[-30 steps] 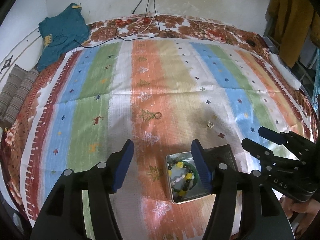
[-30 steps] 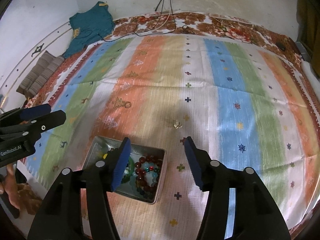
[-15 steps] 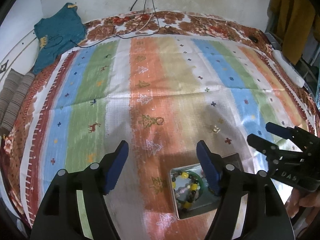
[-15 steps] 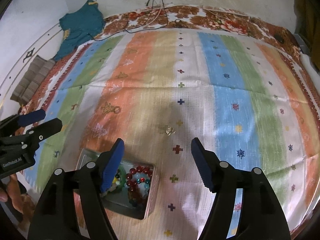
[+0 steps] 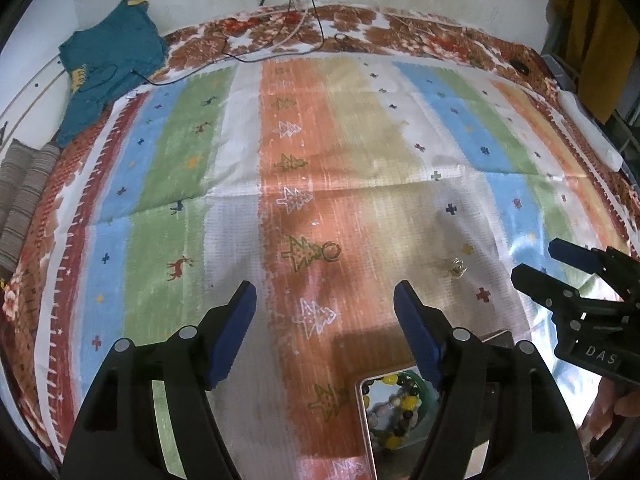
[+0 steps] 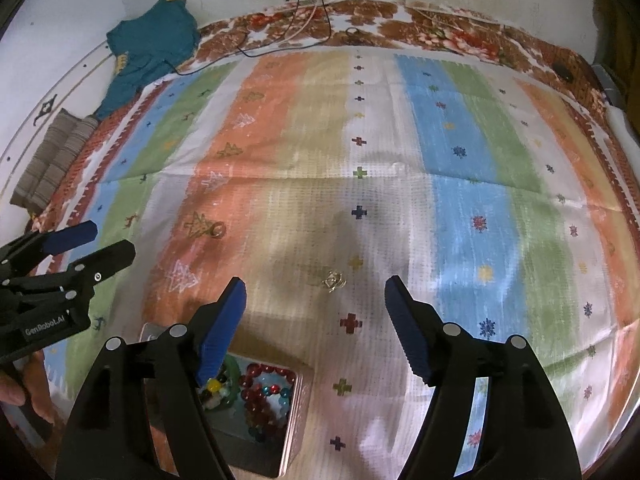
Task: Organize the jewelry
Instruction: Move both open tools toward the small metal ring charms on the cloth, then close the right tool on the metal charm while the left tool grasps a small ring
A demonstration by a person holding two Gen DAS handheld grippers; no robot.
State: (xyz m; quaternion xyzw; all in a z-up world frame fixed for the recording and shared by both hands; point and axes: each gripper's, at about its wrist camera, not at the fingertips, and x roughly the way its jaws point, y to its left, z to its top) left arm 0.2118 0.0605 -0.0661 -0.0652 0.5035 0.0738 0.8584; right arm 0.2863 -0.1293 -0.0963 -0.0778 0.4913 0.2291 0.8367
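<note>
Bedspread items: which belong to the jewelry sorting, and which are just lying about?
Job:
- tin of bead bracelets
- loose ring
- small silver trinket

Lying about:
- teal garment
- striped folded cloth
- cables
- white object at the right edge

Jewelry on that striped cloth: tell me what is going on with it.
A person holds a gripper in each hand above the striped cloth. The left gripper is open and empty; the right gripper is opening, with nothing between its jaws. A metal tin near them already holds bead bracelets. Two small pieces lie loose on the cloth: a ring beside a tree print and a small silvery piece, which sits just ahead of the right gripper.
</note>
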